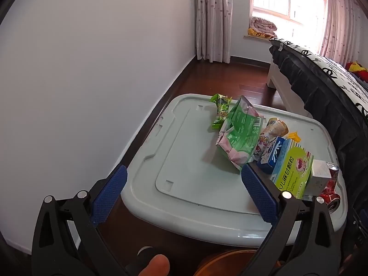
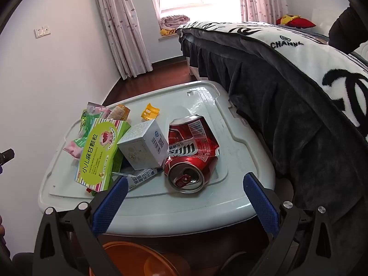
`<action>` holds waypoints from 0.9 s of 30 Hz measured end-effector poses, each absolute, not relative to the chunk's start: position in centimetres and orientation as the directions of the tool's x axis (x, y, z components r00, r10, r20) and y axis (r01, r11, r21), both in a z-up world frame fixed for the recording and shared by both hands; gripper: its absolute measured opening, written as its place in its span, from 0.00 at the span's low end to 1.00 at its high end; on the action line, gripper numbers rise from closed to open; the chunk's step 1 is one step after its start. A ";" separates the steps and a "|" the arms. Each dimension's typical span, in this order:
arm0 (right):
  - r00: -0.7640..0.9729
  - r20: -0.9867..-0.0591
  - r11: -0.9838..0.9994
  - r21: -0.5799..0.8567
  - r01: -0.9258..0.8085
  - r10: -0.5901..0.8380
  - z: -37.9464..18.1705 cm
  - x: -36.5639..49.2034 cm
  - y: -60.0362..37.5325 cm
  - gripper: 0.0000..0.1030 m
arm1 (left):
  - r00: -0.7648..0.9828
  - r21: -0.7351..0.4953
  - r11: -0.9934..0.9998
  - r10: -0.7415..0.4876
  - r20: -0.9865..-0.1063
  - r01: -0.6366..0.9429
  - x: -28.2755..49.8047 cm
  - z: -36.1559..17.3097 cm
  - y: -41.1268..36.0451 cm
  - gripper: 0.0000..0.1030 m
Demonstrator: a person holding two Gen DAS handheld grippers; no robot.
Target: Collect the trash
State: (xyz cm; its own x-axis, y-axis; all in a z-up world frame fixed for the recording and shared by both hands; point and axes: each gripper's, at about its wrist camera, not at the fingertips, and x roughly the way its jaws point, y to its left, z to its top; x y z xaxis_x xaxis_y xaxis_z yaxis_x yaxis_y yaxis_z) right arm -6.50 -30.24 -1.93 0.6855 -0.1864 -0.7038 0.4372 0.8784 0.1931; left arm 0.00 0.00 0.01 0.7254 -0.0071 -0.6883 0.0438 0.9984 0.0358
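Trash lies on a pale grey bin lid [image 1: 184, 161] [image 2: 248, 151]. A crushed red can [image 2: 192, 154] [image 1: 331, 195] lies on its side, mouth toward me. Left of it sit a grey box [image 2: 142, 147] [image 1: 319, 179], a green medicine box [image 2: 101, 154] [image 1: 292, 172], a blue carton [image 1: 273, 156], a green-pink snack bag [image 1: 241, 135] and a green candy wrapper [image 1: 220, 110]. My left gripper [image 1: 184, 174] hangs open above the lid's near left part, nothing between its fingers. Open too, my right gripper [image 2: 185, 184] hovers just before the can, empty.
An orange basin [image 2: 138, 260] [image 1: 227, 264] sits on the floor below the lid's near edge. A bed with a dark skirt [image 2: 287, 105] [image 1: 322, 96] crowds the lid's right side. A white wall runs along the left. A small yellow clip [image 2: 150, 111] lies farther back.
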 end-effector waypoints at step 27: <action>0.685 -0.703 0.880 0.187 0.436 -0.190 -1.9 -6.5 -30.1 0.96 | 0.720 0.045 0.998 0.000 -0.694 0.044 0.1 -0.3 -0.4 0.94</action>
State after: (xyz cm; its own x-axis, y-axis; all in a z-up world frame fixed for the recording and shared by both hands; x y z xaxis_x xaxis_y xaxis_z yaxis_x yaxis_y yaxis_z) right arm -6.49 -30.13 -1.87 0.6848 -0.1902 -0.7034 0.4360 0.8804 0.1865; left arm 0.07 -0.41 -0.35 0.7196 0.0000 -0.6944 0.0438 0.9980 0.0453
